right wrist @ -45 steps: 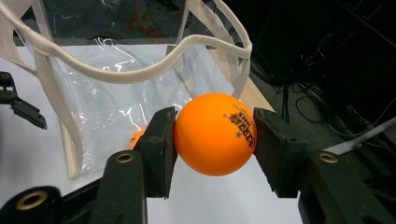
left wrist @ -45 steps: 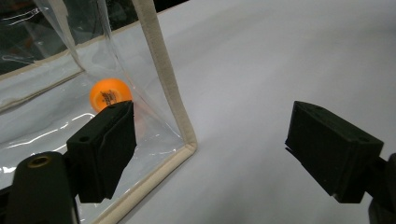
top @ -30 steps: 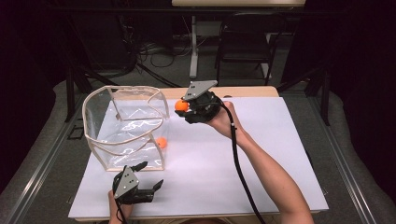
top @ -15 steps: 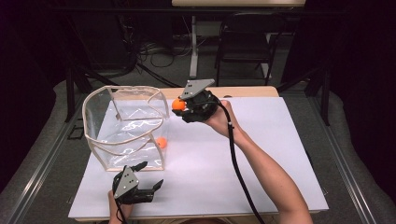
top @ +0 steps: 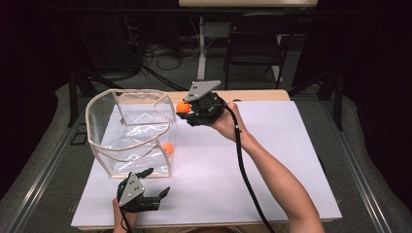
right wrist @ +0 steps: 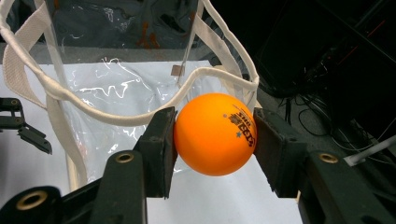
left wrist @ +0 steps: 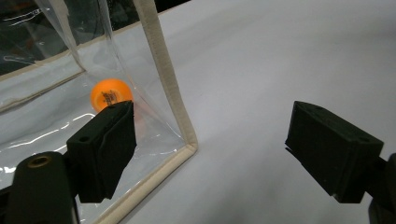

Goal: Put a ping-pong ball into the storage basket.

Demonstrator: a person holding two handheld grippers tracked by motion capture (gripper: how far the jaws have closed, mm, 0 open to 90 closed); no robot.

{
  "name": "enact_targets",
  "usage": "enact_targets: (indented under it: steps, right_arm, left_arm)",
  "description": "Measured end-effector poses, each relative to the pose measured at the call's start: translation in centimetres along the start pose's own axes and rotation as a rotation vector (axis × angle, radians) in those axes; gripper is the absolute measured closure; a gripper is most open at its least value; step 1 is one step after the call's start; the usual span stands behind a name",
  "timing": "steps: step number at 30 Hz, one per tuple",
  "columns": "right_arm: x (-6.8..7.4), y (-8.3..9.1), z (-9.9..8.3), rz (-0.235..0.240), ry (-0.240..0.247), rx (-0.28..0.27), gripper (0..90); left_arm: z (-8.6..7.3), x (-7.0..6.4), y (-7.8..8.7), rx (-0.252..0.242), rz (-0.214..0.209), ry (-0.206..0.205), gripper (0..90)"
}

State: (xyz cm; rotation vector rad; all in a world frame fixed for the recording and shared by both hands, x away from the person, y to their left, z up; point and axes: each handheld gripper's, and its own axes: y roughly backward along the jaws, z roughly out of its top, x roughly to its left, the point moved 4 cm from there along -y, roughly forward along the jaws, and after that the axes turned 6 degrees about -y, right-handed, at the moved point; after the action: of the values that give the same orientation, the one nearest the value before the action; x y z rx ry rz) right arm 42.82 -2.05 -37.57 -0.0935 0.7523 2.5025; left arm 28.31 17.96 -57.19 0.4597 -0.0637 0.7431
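An orange ball (right wrist: 215,134) sits clamped between the two jaws of the right tool (top: 188,110), which are closed on it from either side. The tool holds the ball in the air, just outside the rim of a clear bag (top: 127,133), which lies ahead of the tool and slightly lower, its mouth open upward. The bag has a cloth-trimmed rim and soft clear walls.

A second ball (left wrist: 111,94) already rests on the bag's floor, in the near corner, just beyond the left tool's (left wrist: 224,140) own jaws and behind the clear wall. The left tool is wide open with nothing between its jaws; it rests low on the white worktop (top: 272,174), just in front of the bag's near corner, apart from it.

Judging by this, the job of putting balls in the bag is partly done: one ball is in, one is held at the rim and not yet over the opening. What seems left is to carry it over the mouth and let go. No other loose balls are visible on the worktop.
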Motion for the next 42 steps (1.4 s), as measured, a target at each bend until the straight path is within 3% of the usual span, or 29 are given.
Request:
enact_targets:
  steps: [42]
  right_arm:
    - [0.7, -0.7, 1.6, 0.013, 0.016, -0.038, 50.9]
  left_arm:
    - [0.0, 0.0, 0.0, -0.004, -0.002, 0.003, 15.9]
